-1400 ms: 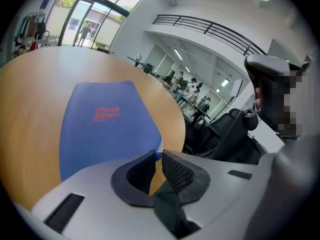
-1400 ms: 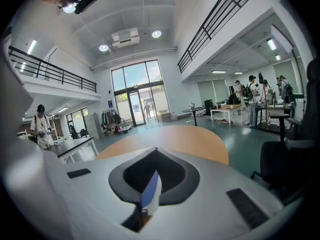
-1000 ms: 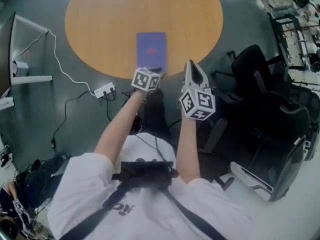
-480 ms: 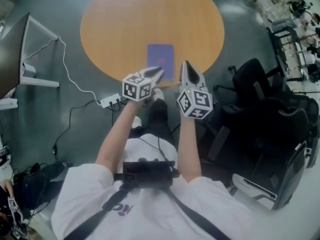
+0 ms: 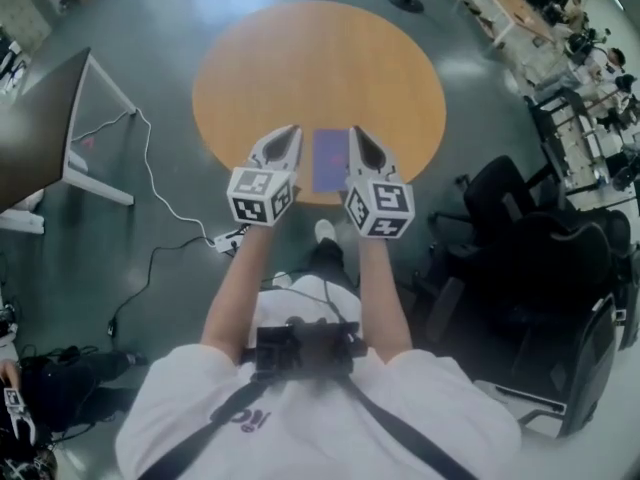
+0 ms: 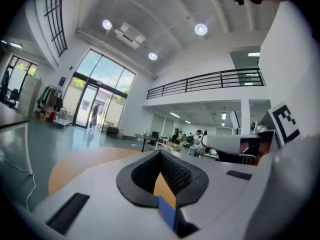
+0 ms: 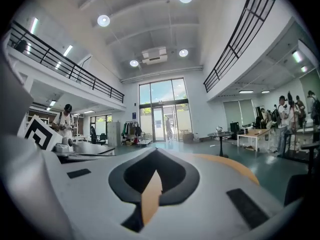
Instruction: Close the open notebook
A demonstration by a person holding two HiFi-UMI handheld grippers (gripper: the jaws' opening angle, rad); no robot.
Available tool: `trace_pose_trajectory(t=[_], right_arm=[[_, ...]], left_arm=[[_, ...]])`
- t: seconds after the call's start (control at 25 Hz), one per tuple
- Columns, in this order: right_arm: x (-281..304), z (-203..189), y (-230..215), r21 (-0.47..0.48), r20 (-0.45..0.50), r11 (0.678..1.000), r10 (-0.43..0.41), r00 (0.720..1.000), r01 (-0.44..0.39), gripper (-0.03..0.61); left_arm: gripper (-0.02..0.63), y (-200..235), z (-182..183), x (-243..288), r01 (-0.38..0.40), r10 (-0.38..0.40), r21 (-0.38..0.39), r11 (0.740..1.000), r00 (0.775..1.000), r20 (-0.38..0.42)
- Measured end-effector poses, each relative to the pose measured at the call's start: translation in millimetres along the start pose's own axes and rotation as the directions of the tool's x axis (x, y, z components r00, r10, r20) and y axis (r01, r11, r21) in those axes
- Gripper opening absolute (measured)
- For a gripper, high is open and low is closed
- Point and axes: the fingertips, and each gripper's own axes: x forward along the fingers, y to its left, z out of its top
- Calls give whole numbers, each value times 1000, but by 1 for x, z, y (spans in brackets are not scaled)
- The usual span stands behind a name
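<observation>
The notebook (image 5: 330, 160) lies flat with its purple cover up, so I judge it already closed. It sits on the table (image 5: 300, 58), below and a little ahead of both grippers, and the head view frames it between their tips.

What changes over the last second is the left gripper (image 5: 290, 130). A second ago its tip is down at the notebook's near edge; now it is lifted clear and points level across the room, well apart from the cover. Its jaws have just been closing and now meet with nothing between them. Through the slit I see only a sliver of table and a blue corner of the notebook far beneath.

The right gripper (image 5: 355, 131) has come up beside it, also level. Its jaws are together and empty, with only table showing through the gap.

I read this as the job done and both grippers pulling away. Nothing touches the notebook, and the cover shows no sign of springing back open.
</observation>
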Motion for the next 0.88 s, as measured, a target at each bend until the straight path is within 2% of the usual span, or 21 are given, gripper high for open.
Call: trace_pose_trajectory(t=[0.16, 0.32, 0.88], right_arm=[[1, 18, 13, -16, 30, 1000, 8, 1000, -7, 21], [8, 28, 22, -26, 58, 999, 26, 998, -24, 21], [19, 60, 30, -71, 144, 996, 54, 988, -44, 21]], left_arm=[[12, 2, 34, -13, -29, 27, 53, 998, 999, 47], [12, -1, 57, -14, -27, 19, 114, 993, 997, 75], [12, -1, 82, 3, 14, -30, 162, 987, 995, 95]])
